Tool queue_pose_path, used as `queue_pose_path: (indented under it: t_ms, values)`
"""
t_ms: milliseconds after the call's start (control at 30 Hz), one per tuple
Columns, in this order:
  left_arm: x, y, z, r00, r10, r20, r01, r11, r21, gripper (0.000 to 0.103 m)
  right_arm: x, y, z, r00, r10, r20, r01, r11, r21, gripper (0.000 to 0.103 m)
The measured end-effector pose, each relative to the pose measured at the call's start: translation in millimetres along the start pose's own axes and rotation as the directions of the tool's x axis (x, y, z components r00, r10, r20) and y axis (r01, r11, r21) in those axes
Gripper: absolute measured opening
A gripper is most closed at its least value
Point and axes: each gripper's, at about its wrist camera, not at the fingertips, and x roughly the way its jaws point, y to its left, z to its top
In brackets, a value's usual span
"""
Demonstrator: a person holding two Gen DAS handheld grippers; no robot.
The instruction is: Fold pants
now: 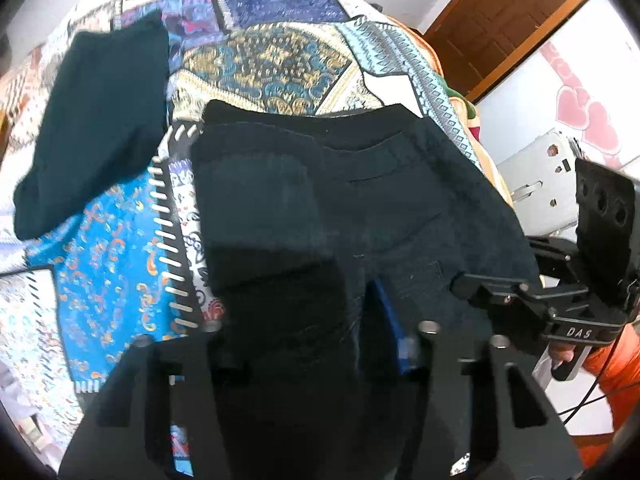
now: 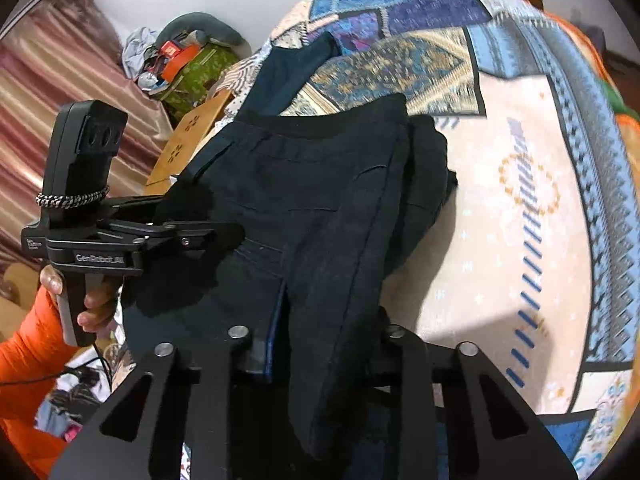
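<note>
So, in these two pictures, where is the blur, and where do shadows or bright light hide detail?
Left wrist view: the bedspread is smeared by motion, the dark pants keep few visible seams, the window side at right is overexposed. Right wrist view: the fisheye bends the bedspread's edge, and the pants cast a soft shadow onto it.

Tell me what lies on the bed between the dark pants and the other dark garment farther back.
Only patterned bedspread separates the pants from the dark garment; they lie apart, as the left wrist view shows.

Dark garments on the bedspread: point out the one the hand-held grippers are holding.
The black pants with the waistband and back pocket, nearest the cameras. The other dark garment lies apart, farther back, untouched.
</note>
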Motion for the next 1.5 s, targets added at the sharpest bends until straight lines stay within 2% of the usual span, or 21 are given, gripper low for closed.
queue_pose_path:
  t_ms: [100, 300, 433, 567, 767, 933, 1067, 1133, 1333, 1500]
  values:
    - [-17.1, -3.4, 2.0, 0.999, 0.022, 0.049, -0.023, 0.999, 0.03, 0.032, -10.4, 9.6, 5.4, 1.0, -0.004, 0.028, 0.005, 1.0, -0.027, 0.022]
    - [-56.1, -6.4, 1.1, 0.989, 0.035, 0.143, -0.042, 0.998, 0.052, 0.029, -34.1, 37.7, 22.2, 0.994, -0.021, 0.11, 0.034, 0.993, -0.115, 0.021]
    - [-86.7, -4.2, 4.6, 0.973, 0.053, 0.226, -0.065, 0.997, 0.045, 0.028, -44.9, 56.4, 41.3, 0.987, -0.016, 0.159, 0.042, 0.986, -0.16, 0.021]
    - [-121.7, 7.0, 10.1, 0.945, 0.08, 0.317, -0.094, 0.995, 0.031, 0.028, -48.4, 75.8, 64.0, 0.979, -0.003, 0.204, 0.049, 0.975, -0.218, 0.021]
    - [-166.2, 41.0, 25.6, 0.894, 0.143, 0.425, -0.152, 0.988, -0.014, 0.028, -38.0, 108.0, 107.4, 0.967, 0.033, 0.254, 0.046, 0.953, -0.301, 0.021]
    - [-186.2, 79.8, 41.1, 0.858, 0.198, 0.473, -0.191, 0.98, -0.065, 0.028, -12.9, 128.8, 143.0, 0.961, 0.059, 0.271, 0.041, 0.935, -0.351, 0.021]
    - [-186.5, 116.2, 61.9, 0.833, 0.251, 0.493, -0.228, 0.968, -0.107, 0.028, 17.5, 137.3, 173.9, 0.959, 0.075, 0.274, 0.031, 0.931, -0.364, 0.021]
    - [-180.4, 140.7, 74.4, 0.832, 0.263, 0.489, -0.22, 0.965, -0.145, 0.028, 31.6, 137.5, 181.0, 0.96, 0.071, 0.271, 0.034, 0.93, -0.367, 0.021]
    - [-145.2, 200.2, 101.2, 0.847, 0.272, 0.456, -0.189, 0.957, -0.219, 0.028, 87.8, 128.1, 213.0, 0.972, 0.062, 0.227, 0.02, 0.939, -0.343, 0.021]
    - [-94.3, 248.1, 118.9, 0.878, 0.279, 0.389, -0.181, 0.946, -0.27, 0.028, 143.9, 104.9, 228.7, 0.987, 0.05, 0.155, 0.0, 0.951, -0.308, 0.021]
